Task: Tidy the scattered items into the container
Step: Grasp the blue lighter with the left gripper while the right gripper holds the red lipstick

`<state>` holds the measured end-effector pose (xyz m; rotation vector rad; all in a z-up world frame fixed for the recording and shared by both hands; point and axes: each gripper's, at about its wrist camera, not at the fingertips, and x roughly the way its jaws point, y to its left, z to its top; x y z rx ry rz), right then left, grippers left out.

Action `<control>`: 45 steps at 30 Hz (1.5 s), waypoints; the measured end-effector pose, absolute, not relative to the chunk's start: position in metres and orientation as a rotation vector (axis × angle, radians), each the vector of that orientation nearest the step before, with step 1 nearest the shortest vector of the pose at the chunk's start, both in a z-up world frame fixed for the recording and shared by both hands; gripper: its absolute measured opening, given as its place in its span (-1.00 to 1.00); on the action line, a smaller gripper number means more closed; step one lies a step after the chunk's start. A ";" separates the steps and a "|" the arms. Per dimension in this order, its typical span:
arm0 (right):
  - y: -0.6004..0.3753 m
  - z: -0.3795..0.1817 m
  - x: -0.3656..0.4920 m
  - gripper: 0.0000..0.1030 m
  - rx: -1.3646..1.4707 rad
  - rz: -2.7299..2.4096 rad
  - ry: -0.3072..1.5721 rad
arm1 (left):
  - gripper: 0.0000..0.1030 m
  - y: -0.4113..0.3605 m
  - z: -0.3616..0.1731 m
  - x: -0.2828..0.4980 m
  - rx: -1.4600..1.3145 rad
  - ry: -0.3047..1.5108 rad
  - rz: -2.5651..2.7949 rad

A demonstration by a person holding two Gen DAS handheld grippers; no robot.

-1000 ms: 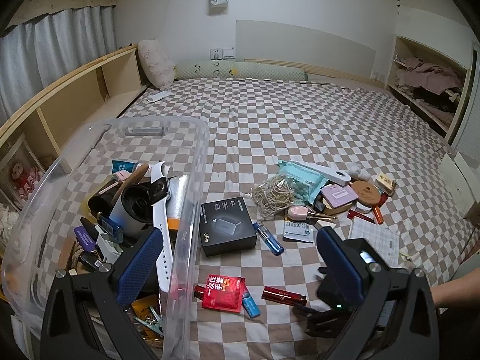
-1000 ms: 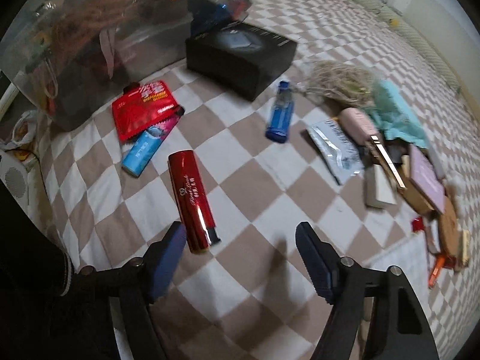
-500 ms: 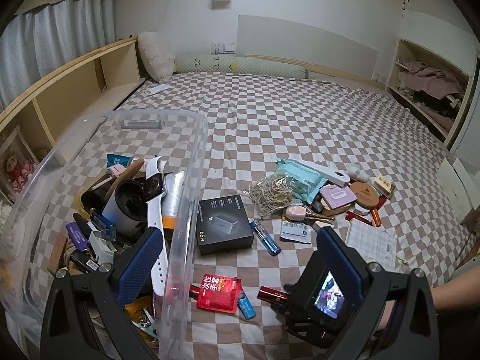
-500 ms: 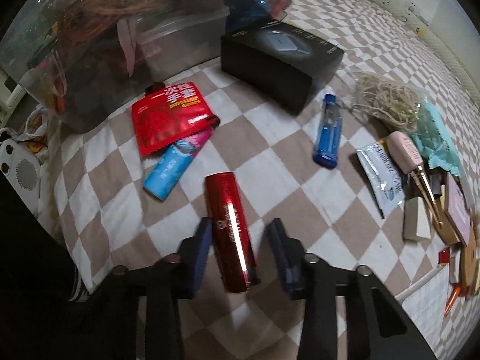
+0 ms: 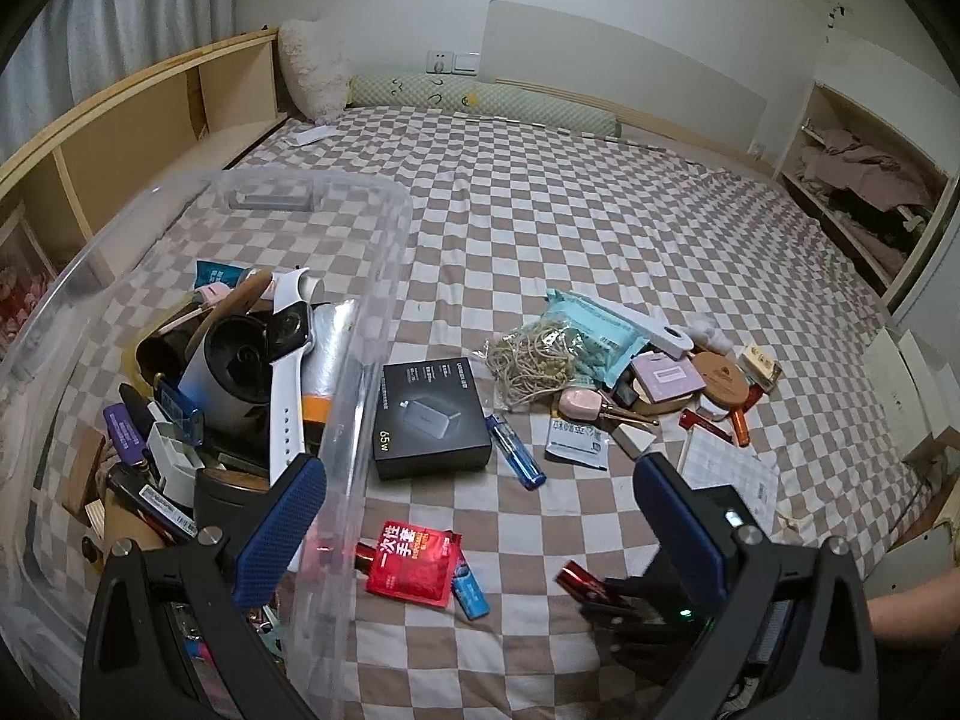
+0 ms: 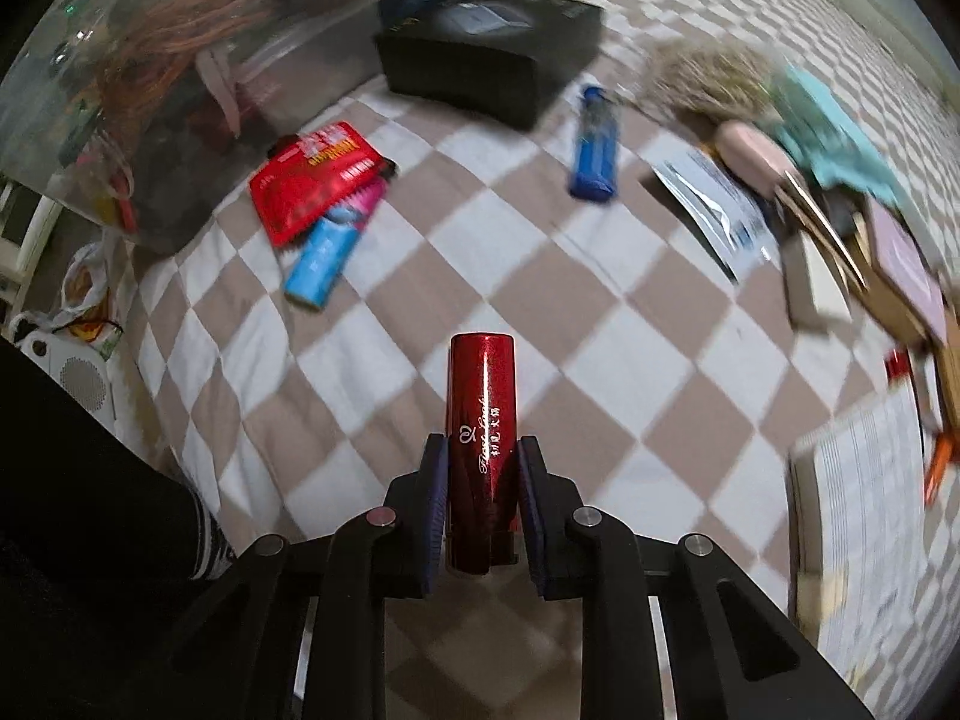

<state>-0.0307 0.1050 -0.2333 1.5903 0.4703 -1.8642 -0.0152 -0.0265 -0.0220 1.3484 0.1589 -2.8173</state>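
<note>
Red tube (image 6: 480, 420) clenched upright between right tongs (image 6: 482, 501) (left tongs (image 5: 480, 510) released) above checkered bedspread (image 6: 630, 360).

i see a checkered bed (image 5: 576, 222), a fluffy white pillow (image 5: 312, 75), wooden shelves (image 5: 129, 132) and a curtain (image 5: 108, 30).

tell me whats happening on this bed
A person with a claw in each hand is tidying loose items into a clear bin. The right claw is shut on a red tube, held off the sheet. The left claw is open and holds nothing. A black box and lighter lie on the bed.
</note>
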 end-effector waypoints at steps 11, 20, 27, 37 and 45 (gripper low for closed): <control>0.159 -0.241 -0.033 -0.56 1.739 -1.937 0.392 | 1.00 0.035 -0.039 -0.024 1.337 -0.154 -2.849; 0.187 -0.249 -0.033 -0.56 1.772 -1.982 0.335 | 0.86 0.062 -0.095 -0.060 1.468 -0.248 -2.701; 0.196 -0.251 -0.022 -0.56 1.679 -2.006 0.334 | 0.67 0.055 -0.141 -0.092 1.637 -0.178 -2.545; 0.208 -0.258 -0.009 -0.57 1.620 -2.002 0.353 | 0.56 0.056 -0.187 -0.129 1.673 -0.176 -2.458; 0.215 -0.262 -0.002 -0.56 1.695 -1.994 0.362 | 0.41 0.054 -0.213 -0.145 1.756 -0.139 -2.335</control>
